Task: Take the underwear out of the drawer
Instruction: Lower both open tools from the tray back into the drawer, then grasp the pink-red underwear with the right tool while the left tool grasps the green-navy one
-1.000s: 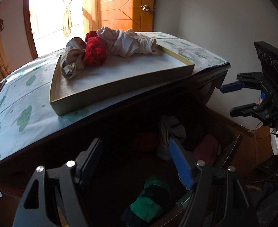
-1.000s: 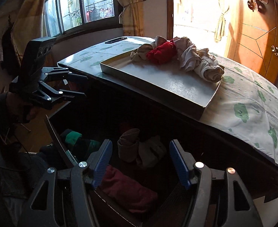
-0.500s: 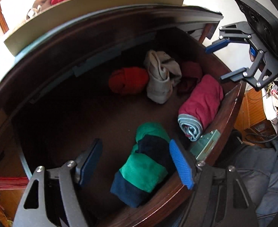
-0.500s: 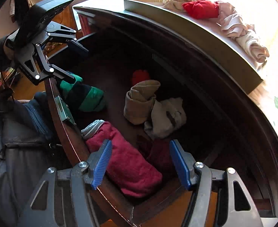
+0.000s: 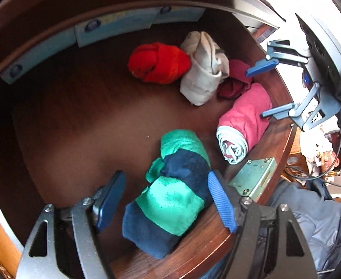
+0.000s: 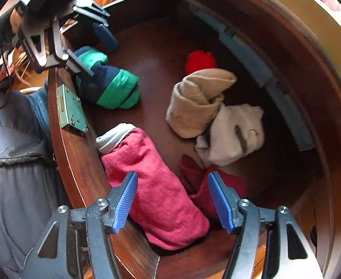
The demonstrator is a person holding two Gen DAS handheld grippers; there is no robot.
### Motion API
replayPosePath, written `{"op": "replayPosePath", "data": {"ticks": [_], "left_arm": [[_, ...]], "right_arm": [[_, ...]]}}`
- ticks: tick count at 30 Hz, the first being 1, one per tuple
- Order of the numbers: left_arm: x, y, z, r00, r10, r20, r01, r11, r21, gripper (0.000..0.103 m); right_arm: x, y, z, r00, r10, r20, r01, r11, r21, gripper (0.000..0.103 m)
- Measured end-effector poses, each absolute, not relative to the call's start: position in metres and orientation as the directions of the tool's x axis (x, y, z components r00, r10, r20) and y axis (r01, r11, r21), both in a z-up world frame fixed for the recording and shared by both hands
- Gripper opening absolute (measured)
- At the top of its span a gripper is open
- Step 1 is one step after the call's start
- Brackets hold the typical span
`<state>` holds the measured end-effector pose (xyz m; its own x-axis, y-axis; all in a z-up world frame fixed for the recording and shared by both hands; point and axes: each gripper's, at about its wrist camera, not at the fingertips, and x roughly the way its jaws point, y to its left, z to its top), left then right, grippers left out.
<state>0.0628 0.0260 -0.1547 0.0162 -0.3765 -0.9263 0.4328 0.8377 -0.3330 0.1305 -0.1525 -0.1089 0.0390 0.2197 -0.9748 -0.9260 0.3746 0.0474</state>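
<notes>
Both tongs hang spread and empty over the open drawer [image 5: 270, 153], the left tongs [image 5: 168, 200] straddling the green-and-navy roll [image 5: 170, 200] at lower centre, the right tongs [image 6: 172, 200] above the pink roll [image 6: 156, 186], so each should sink lower before pinching mid-bundle.

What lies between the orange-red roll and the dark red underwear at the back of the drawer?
A rolled beige-white piece lies between the orange-red roll and the dark red underwear, touching both, in the left wrist view.

Both wrist views close, steeply down into one shared drawer [image 5: 82, 107].
</notes>
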Motion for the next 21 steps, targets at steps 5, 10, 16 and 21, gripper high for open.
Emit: {"op": "replayPosePath", "data": {"ticks": [5, 10, 16, 21], "left_arm": [[0.066, 0.021, -0.163, -0.039, -0.373, -0.927, 0.440, 0.827, -0.351, 0.074], [0.071, 0.017, -0.176, -0.113, -0.386, -0.916, 0.421, 0.816, -0.396, 0.074], [0.074, 0.012, -0.184, -0.191, -0.371, -0.909, 0.414, 0.809, -0.417, 0.074], [0.074, 0.002, -0.192, -0.242, -0.352, -0.904, 0.407, 0.809, -0.424, 0.074]], "right_arm": [[0.132, -0.138, -0.121, -0.034, 0.180, -0.983, -0.940, 0.328, 0.092, 0.065], [0.138, -0.126, -0.131, -0.105, 0.141, -0.984, -0.933, 0.330, 0.147, 0.060], [0.153, -0.115, -0.149, -0.233, 0.086, -0.969, -0.898, 0.362, 0.249, 0.055], [0.164, -0.103, -0.161, -0.304, 0.065, -0.951, -0.879, 0.365, 0.306, 0.055]]}}
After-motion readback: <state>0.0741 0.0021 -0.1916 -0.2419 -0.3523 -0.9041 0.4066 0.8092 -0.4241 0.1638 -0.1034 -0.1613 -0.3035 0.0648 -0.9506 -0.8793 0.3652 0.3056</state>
